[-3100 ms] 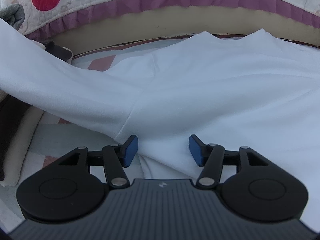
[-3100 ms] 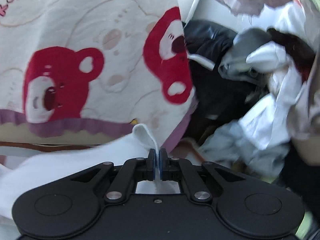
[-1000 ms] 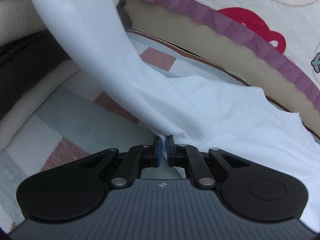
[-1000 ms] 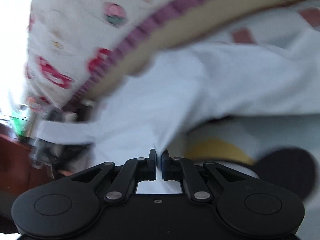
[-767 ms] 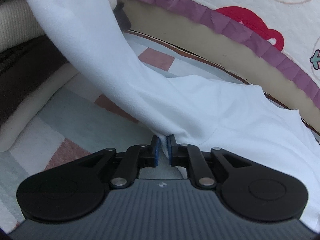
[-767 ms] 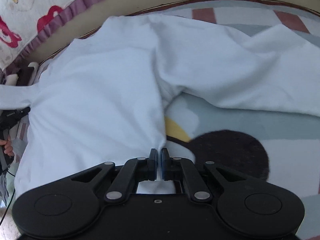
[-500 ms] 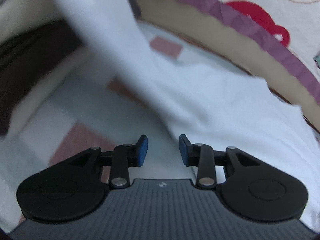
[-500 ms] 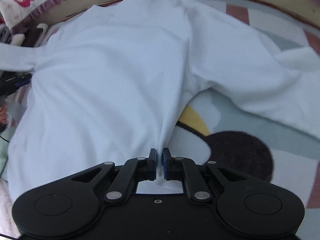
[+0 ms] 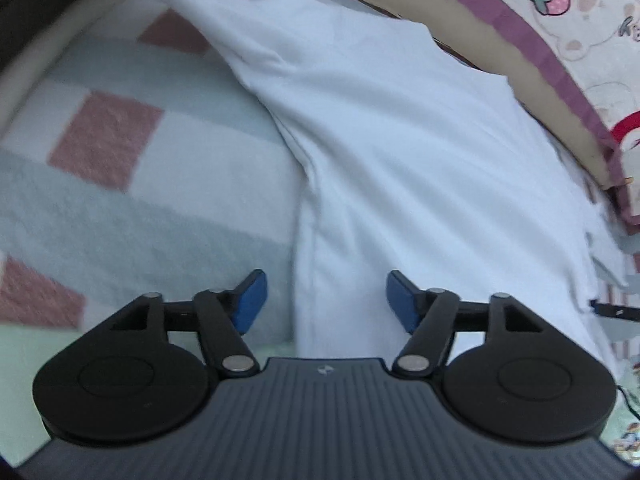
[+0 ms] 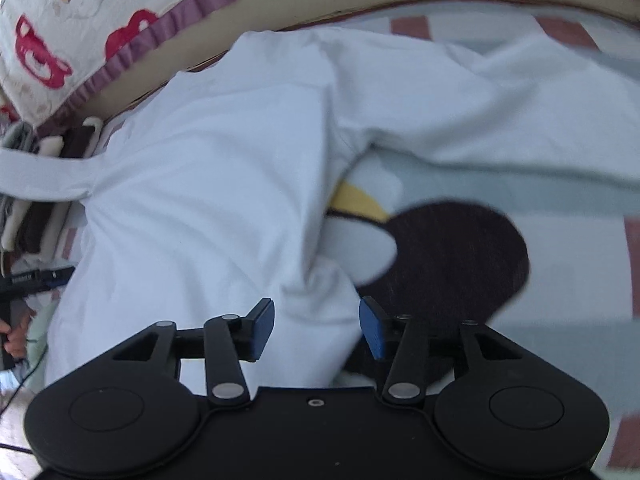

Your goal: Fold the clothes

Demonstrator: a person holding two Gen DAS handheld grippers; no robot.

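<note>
Closest in, both grippers are pointing down at a soft blanket (image 9: 120, 200) with a fuzzy knit look, done in pale grey-green, white and dusty pink squares. From the right wrist you also get a cartoon patch on it: a big dark brown round shape (image 10: 460, 256) with a bit of yellow and white next to it.

The left gripper (image 9: 326, 300) has its jaws opening, blue pads well apart. The side edge of the white long-sleeve top (image 9: 400, 160) lies between them, but neither pad presses on it. Same on the other side: the right gripper (image 10: 316, 326) jaws are opening too, with the hem corner of the top bunched up between the pads, let go.

The top is smooth, thin white fabric, spread mostly flat on the blanket with a few soft creases, one sleeve stretched out to each side.

Further back there's a tan curved edge, then a quilted cover (image 10: 80, 20) with a purple ruffled trim and red bear prints. At the far left of the right wrist view sits a stack of what might be folded fabrics (image 10: 36, 216), too blurry to say for sure.
</note>
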